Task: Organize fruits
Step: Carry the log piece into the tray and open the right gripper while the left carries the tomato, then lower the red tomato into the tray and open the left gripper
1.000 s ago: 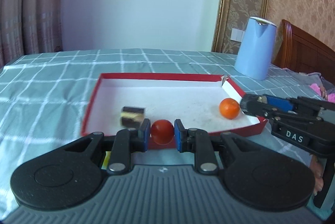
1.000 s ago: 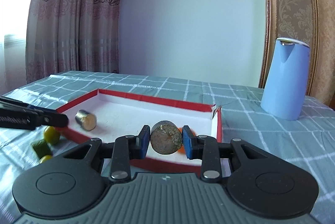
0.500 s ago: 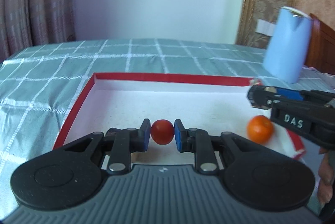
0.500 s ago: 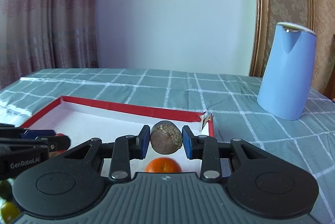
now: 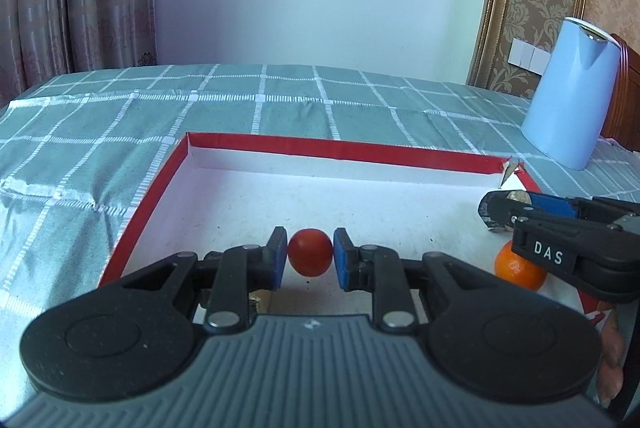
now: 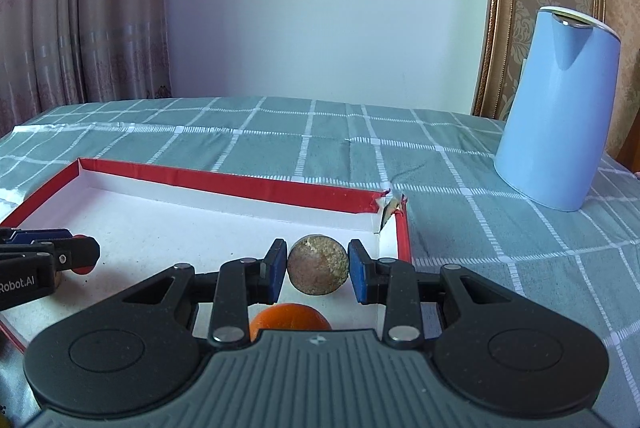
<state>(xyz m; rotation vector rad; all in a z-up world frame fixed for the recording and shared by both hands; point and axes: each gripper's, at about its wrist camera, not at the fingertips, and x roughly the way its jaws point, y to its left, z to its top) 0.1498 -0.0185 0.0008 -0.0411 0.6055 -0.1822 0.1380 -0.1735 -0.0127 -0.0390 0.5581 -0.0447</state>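
Both fruits had been carried in over the red tray (image 5: 152,184): red tomato (image 5: 310,257) clamped by the left gripper (image 5: 310,260), brown fruit (image 6: 317,270) pinched by the right gripper (image 6: 317,271), so drop-off looked imminent.

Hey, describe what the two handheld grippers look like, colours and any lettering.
Both match: a ribbed grey body, two round black discs, black linkage arms with silver rivets, and blue pads on the fingers. The right gripper reads "DAS" on its side; the left gripper reads "Robot.AI".
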